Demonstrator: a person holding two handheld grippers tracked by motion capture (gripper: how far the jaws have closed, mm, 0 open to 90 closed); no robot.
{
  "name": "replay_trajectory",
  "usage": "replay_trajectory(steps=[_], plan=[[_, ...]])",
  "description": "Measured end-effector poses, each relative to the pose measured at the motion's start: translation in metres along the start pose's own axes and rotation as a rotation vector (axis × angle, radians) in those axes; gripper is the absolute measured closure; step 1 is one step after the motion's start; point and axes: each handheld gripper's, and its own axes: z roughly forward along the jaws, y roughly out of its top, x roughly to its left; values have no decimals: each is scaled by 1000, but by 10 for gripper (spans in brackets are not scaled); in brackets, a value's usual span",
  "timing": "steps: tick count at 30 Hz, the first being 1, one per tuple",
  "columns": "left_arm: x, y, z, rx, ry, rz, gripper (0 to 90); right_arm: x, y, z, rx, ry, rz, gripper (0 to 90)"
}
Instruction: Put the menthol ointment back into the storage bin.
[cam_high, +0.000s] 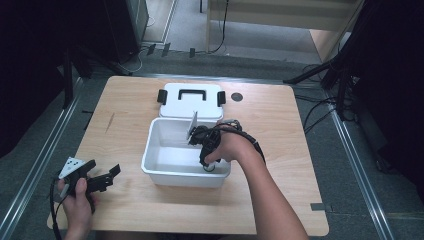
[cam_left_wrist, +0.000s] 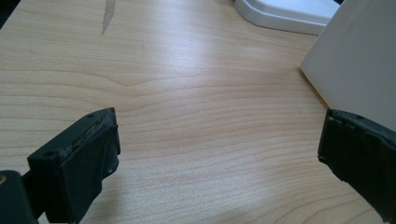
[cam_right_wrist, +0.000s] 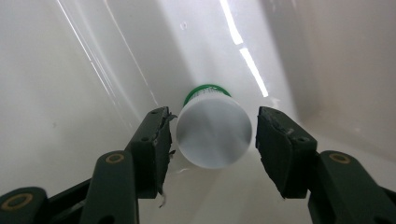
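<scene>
Bottle (cam_right_wrist: 214, 135): small white cylinder, matte base toward camera, green cap at far end; lies on floor of bin (cam_high: 152, 152), near its right front corner. Bin: glossy white plastic, rectangular, smooth walls with light streaks. Right gripper (cam_right_wrist: 214, 140) reaches down inside bin, fingers (cam_right_wrist: 152, 144) narrowly apart flanking bottle, slim gaps both sides, pads not pressing. Left gripper (cam_high: 102, 180) rests on pale wood-grain worktop (cam_high: 280, 130) left of bin, fingers wide, nothing between. White lid (cam_high: 192, 102), black handle and clips, lies flat behind bin.
</scene>
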Motion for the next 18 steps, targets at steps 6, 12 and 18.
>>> replay_trajectory(steps=[6, 12, 18], plan=[[0, 0, 0, 1, -1, -1, 0, -2, -3, -26, -53, -8, 6, 448], [0, 0, 0, 3, -1, -1, 0, -5, -8, -56, -89, -31, 9, 447], [0, 0, 0, 5, 0, -1, 0, -7, -17, -82, -118, -52, 21, 447]])
